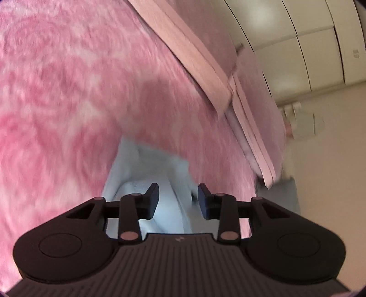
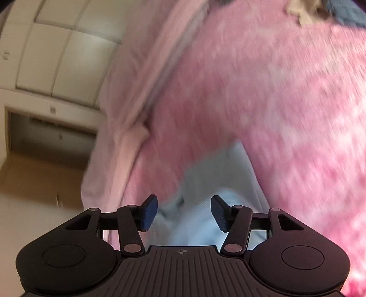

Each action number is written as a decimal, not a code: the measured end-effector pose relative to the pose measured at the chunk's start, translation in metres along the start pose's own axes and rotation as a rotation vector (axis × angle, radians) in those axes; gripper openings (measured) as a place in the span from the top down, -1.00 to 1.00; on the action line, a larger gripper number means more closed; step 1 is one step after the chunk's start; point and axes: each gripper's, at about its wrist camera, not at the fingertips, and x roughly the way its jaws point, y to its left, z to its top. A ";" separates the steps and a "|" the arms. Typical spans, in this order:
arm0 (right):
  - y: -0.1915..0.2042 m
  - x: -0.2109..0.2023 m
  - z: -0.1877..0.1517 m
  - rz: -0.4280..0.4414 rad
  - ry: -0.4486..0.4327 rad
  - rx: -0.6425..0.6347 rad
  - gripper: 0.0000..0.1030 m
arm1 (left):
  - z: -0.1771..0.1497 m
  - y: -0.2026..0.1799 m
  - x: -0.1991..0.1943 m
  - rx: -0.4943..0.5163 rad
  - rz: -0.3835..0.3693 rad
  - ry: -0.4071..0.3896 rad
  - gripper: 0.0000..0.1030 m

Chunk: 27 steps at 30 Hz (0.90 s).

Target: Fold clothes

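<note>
A pale blue garment (image 1: 146, 169) lies rumpled on a fluffy pink blanket (image 1: 68, 91). My left gripper (image 1: 178, 196) hovers over its near part with its jaws apart, and the cloth shows in the gap without being pinched. In the right wrist view the same pale blue garment (image 2: 219, 173) lies under my right gripper (image 2: 184, 209), whose jaws stand wide with cloth seen between them but not pressed. Both views are blurred by motion.
The pink blanket (image 2: 274, 91) covers a bed. A pale pink pillow (image 1: 205, 34) and folded pink sheet edge (image 2: 128, 114) run along its side. Cream wardrobe doors (image 1: 320, 45) and a beige floor (image 2: 34, 217) lie beyond. Beige and dark grey cloths (image 2: 304, 11) sit far off.
</note>
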 end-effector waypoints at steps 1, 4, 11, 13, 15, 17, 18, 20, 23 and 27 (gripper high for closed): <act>0.005 0.002 0.004 -0.009 -0.018 -0.025 -0.07 | 0.003 -0.002 0.001 0.027 0.005 -0.007 0.40; 0.011 0.007 -0.006 -0.130 0.020 -0.193 -0.07 | 0.001 -0.007 0.006 0.158 0.057 0.034 0.40; 0.001 0.030 -0.034 -0.326 0.120 -0.427 -0.07 | -0.021 -0.003 0.035 0.390 0.200 0.178 0.38; -0.002 0.038 -0.038 -0.355 0.131 -0.484 -0.07 | -0.025 -0.005 0.046 0.459 0.238 0.197 0.37; -0.001 0.049 -0.037 -0.380 0.143 -0.551 -0.07 | -0.028 -0.010 0.058 0.544 0.287 0.212 0.37; 0.002 0.061 -0.036 -0.414 0.153 -0.621 -0.07 | -0.030 -0.016 0.070 0.627 0.314 0.227 0.36; 0.004 0.066 -0.035 -0.425 0.157 -0.661 -0.07 | -0.030 -0.019 0.075 0.663 0.321 0.237 0.35; 0.007 0.077 -0.033 -0.438 0.165 -0.730 -0.07 | -0.029 -0.023 0.085 0.708 0.333 0.244 0.33; 0.010 0.097 -0.033 -0.426 0.187 -0.794 -0.07 | -0.024 -0.024 0.101 0.722 0.335 0.258 0.32; 0.001 0.124 -0.033 -0.431 0.234 -0.812 -0.07 | -0.022 -0.023 0.116 0.722 0.322 0.280 0.41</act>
